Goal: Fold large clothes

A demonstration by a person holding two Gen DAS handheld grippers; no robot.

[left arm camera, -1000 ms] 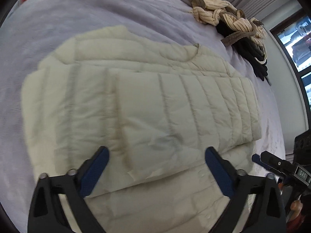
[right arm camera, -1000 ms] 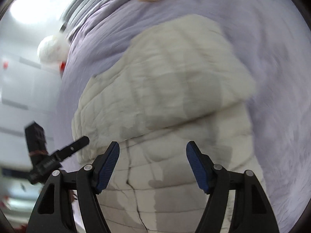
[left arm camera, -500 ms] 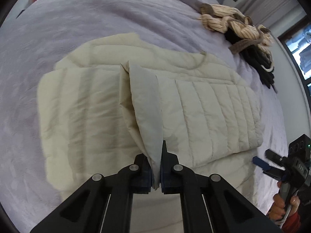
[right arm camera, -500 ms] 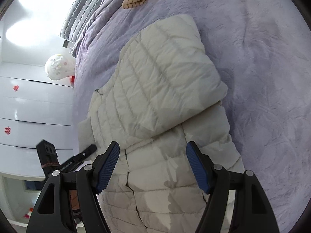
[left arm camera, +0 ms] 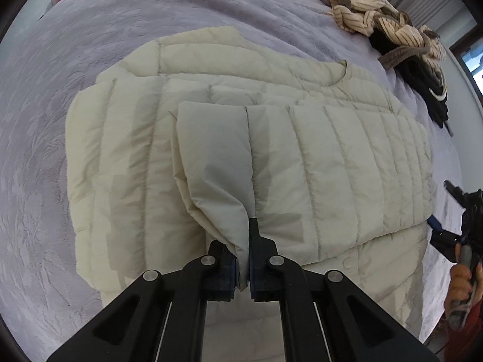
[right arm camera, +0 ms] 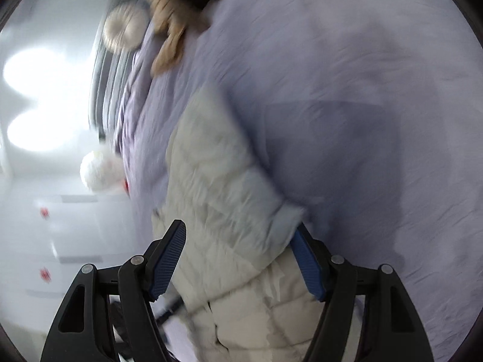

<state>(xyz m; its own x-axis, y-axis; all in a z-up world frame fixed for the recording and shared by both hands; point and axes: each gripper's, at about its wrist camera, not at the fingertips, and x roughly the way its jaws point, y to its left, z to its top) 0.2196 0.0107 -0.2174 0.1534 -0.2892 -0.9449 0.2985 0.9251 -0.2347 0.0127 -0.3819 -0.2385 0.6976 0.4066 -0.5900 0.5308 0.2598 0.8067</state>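
A cream quilted puffer jacket (left arm camera: 317, 150) lies on a lilac bedspread (left arm camera: 90, 45), with one sleeve folded across its front. My left gripper (left arm camera: 243, 271) is shut on the cuff end of that folded sleeve and holds it lifted, so the fabric tents up. My right gripper (right arm camera: 238, 259) is open, with its jaws either side of the folded sleeve's other end on the jacket (right arm camera: 217, 205); that view is blurred. In the left wrist view the right gripper (left arm camera: 452, 211) shows at the right edge, in a hand.
A heap of striped beige and black clothes (left arm camera: 401, 45) lies at the bed's far right corner. White drawers (right arm camera: 60, 241) and a white round object (right arm camera: 99, 172) stand beside the bed. A window (left arm camera: 474, 66) is at the far right.
My left gripper shut on the sleeve's cuff edge and lifted it. My right gripper stayed open and moved down close to the jacket; its view swung and is blurred.
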